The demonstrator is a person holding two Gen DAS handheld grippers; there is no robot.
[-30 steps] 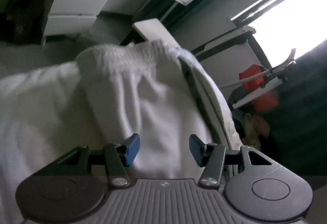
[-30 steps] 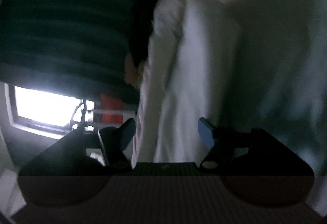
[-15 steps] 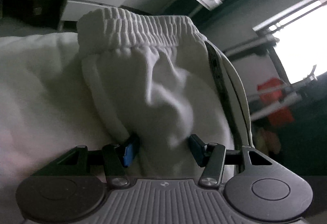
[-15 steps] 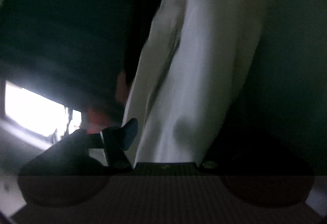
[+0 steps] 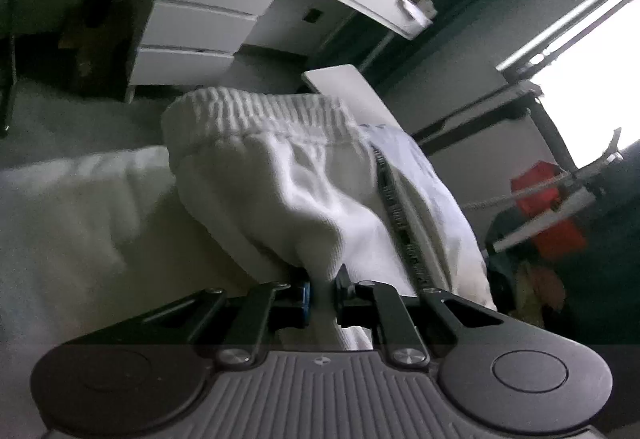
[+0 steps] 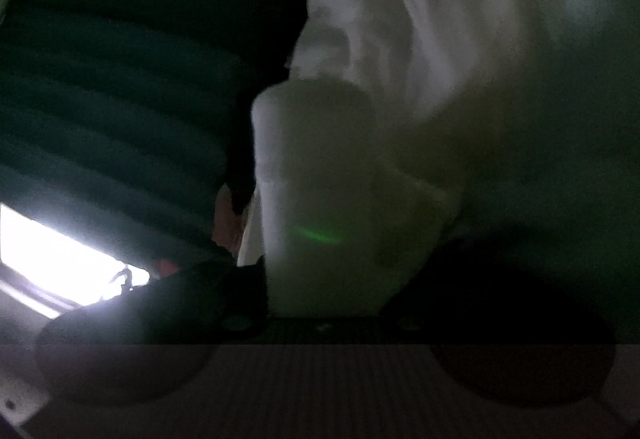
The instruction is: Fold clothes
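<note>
In the left wrist view, the left gripper (image 5: 323, 289) is clenched on a pinch of the white trousers (image 5: 304, 199), the cloth bunched between its blue-padded fingers (image 5: 306, 297) just ahead of the camera. The elastic waistband (image 5: 260, 113) stands up farther ahead, and a dark lettered stripe (image 5: 396, 215) runs down the garment to the right of the jaws; gripping below the waistband probably gives a firm corner to lift and carry over for a fold. Beyond the cloth, a white drawer unit (image 5: 196, 35) sits ahead to the left, and a bright window (image 5: 592, 71) lies off to the right. In the right wrist view, the picture is dark and blurred: the same pale trousers (image 6: 440, 59) fill the space ahead and to the right, and a fold of them (image 6: 320, 199) hangs right where the right gripper (image 6: 324, 295) has its jaws. It seems to be closed on that fold, but I cannot tell for certain. A window (image 6: 52, 247) glows to the left of it.
</note>
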